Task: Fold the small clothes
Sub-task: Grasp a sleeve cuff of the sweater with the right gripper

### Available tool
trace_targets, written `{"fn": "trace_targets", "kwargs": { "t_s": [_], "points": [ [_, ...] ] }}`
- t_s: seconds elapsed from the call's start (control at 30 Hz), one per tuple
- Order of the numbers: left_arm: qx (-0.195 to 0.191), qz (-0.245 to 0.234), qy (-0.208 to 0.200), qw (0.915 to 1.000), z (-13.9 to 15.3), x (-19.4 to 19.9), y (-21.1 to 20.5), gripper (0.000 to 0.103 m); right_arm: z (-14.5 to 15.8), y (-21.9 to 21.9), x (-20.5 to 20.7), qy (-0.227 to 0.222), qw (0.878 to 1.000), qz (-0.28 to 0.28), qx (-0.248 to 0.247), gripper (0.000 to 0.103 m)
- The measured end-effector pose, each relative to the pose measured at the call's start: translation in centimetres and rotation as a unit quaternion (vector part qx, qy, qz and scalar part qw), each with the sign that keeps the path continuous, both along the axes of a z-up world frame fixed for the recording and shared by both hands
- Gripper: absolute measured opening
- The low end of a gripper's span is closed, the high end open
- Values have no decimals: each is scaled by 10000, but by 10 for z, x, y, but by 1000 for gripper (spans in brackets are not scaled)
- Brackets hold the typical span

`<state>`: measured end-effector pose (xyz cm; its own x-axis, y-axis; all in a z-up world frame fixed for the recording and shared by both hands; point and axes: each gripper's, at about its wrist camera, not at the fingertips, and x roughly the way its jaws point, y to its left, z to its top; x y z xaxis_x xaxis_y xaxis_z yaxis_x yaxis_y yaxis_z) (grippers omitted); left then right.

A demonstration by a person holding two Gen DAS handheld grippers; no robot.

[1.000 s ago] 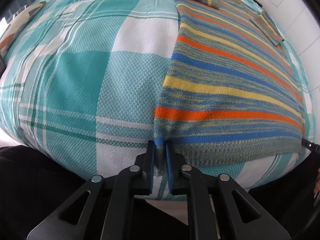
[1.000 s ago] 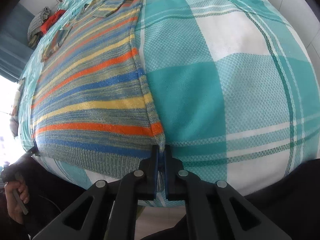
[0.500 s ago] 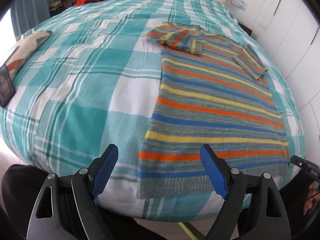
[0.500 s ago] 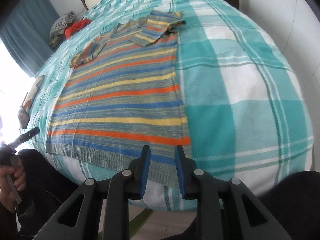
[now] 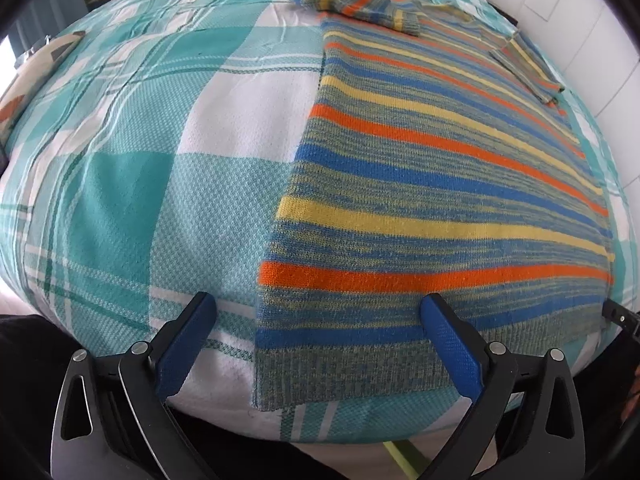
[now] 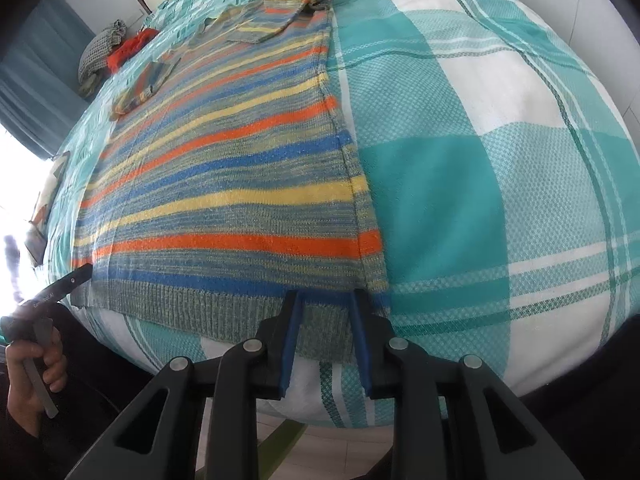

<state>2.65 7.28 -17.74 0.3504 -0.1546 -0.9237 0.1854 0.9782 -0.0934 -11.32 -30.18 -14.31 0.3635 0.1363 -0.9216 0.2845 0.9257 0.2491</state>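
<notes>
Now that both grippers have let go of the hem, the sweater (image 5: 432, 184) lies flat on the bed (image 5: 132, 184), hem toward you and both short sleeves folded in over the chest at the far end. A second ago each gripper was pinched shut on a bottom corner; your left gripper (image 5: 316, 344) is now opening to nearly its full spread, straddling the left hem corner with one pad over the checked cover and the other over the ribbing, neither pressing on the knit. Your right gripper (image 6: 326, 336) stands only partly parted, hovering over the right hem corner; the ribbing shows between its pads, though from this angle I can't be sure whether the tips brush it. It does not look held.

Half a second back, both cameras sat higher and took in the whole bed; now they are low and close to the hem again. That reads as smoothing done, with the sleeves in and the body straight. By my judgement your next step is to grip both corners afresh and carry the hem up toward the collar. Widen the right gripper first, or it may snag a single layer.
</notes>
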Motion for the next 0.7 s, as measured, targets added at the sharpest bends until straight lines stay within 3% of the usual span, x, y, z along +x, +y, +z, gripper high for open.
{"fn": "trace_targets", "kwargs": {
  "t_s": [0.07,0.13,0.27,0.37,0.5,0.63,0.7],
  "points": [
    [-114,182,-256,9994,12,-5,9,101,10,2,6,293,9992,289,-7,29],
    [-290,335,-699,9966,30,-10,18,101,36,-3,16,257,9965,720,-340,36],
    [-428,650,-1276,9888,46,-6,26,101,107,-18,67,-529,9751,1223,-1775,66],
    [-388,789,-1172,9892,39,3,28,101,131,-13,128,-1135,9550,1772,-2089,67],
    [-148,814,-1134,9901,32,8,23,101,104,17,215,-1220,9391,2618,-1864,66],
    [-29,857,-1003,9913,25,11,26,101,41,47,288,-834,9371,2850,-1832,66],
    [-56,916,-881,9919,21,14,30,101,8,51,306,-649,9418,2840,-1677,66]
  ]
}}
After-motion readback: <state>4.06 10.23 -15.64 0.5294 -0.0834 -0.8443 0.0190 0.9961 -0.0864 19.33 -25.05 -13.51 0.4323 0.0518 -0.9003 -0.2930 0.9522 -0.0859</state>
